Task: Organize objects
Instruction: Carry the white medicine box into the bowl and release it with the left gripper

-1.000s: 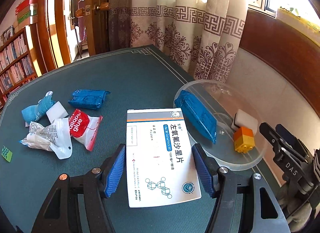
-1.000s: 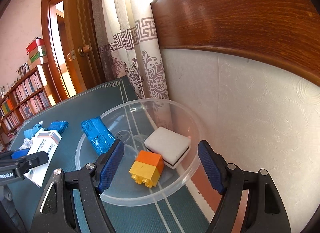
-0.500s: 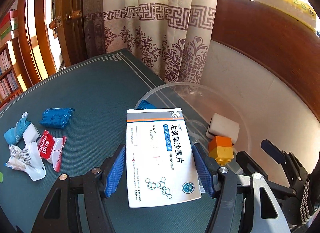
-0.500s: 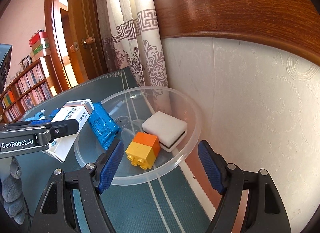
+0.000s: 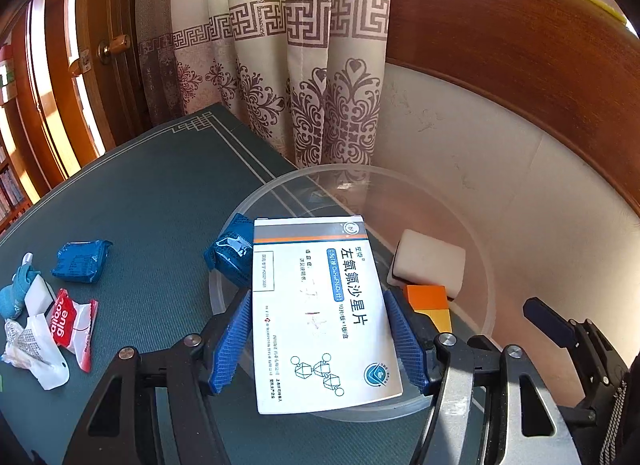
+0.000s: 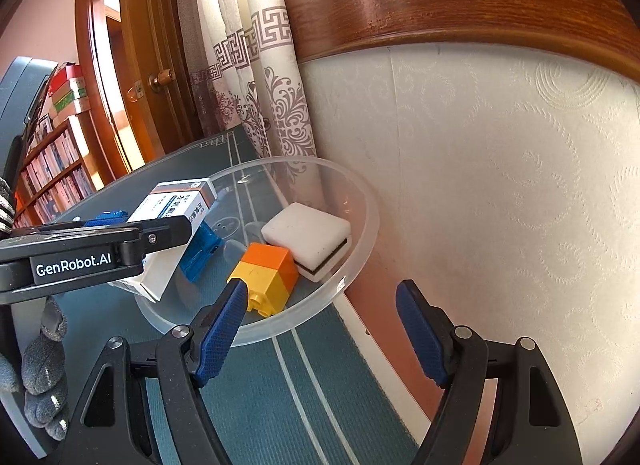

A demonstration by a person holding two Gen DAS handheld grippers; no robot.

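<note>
The left hand-held gripper (image 5: 318, 339) is clamped on a white medicine box (image 5: 320, 313), its blue pads pressing the box's two long sides at a middling spread. The box lies flat between the fingers with its printed face up. Its long axis runs along the fingers, from 6 o'clock toward 12 o'clock in the left wrist view, with the grey and orange band at the far end. The box hangs over the near-left part of a clear plastic bowl (image 5: 486, 265), which stands on the green desk (image 5: 160, 201) close to the wall.

Inside the bowl lie a blue packet (image 5: 230, 255) at the box's 10 o'clock, a white sponge (image 5: 434, 261) at its 2 o'clock, and an orange and yellow toy brick (image 5: 430, 303) at its 3 o'clock.

The right hand-held gripper (image 6: 320, 335) is released, jaws wide, nothing between them. It hovers at the near rim of the bowl, its left finger (image 6: 222, 333) just in front of the brick.

Off at 9 o'clock on the desk sit another blue packet (image 5: 82, 261), a red glue sachet (image 5: 70, 321) and white wrappers (image 5: 34, 349).
</note>
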